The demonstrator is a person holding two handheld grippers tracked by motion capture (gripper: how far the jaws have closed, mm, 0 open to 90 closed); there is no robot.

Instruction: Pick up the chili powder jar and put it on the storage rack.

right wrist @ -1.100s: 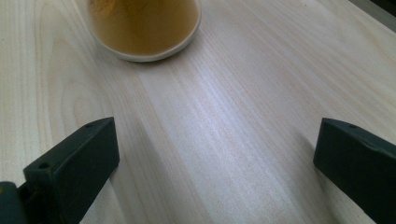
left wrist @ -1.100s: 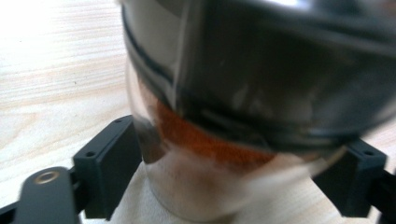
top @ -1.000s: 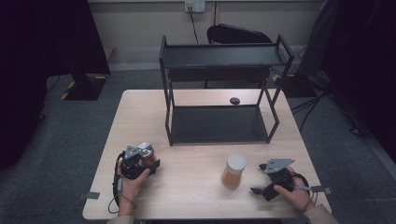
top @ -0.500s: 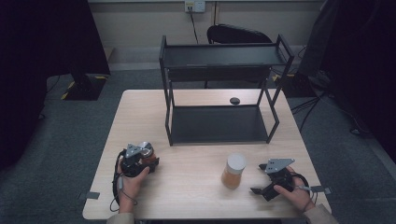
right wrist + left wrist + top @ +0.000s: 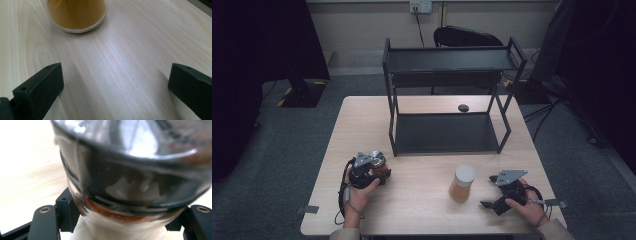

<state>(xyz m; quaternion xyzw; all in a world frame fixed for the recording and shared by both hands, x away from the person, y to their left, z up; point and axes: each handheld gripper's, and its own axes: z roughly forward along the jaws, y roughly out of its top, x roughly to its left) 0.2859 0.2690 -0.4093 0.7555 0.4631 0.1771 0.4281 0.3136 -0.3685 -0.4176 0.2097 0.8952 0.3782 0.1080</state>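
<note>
Left hand-held gripper (image 5: 379, 172) jaws just clamped jar (image 5: 130, 170); hand level, low.

Left gripper (image 5: 379, 172) at seven o'clock on the table, jaws clamped tight; right gripper (image 5: 488, 204) at five o'clock, jaws spread wide.

High view: fixed above the near edge of the table (image 5: 422, 210), facing forward and down, far enough to take in the whole tabletop, the black shelf rack (image 5: 447, 100) and the floor beyond. Left gripper view: mounted on the left gripper (image 5: 379, 172), looking along its jaws, pressed so close to a silver-lidded jar (image 5: 130, 170) that the glass blurs. Right gripper view: mounted on the right gripper (image 5: 493, 204), aimed low across bare wood, near the base of the amber jar (image 5: 76, 15). Shared with the high view: both jars, amber jar (image 5: 462, 183), and the tabletop.
</note>
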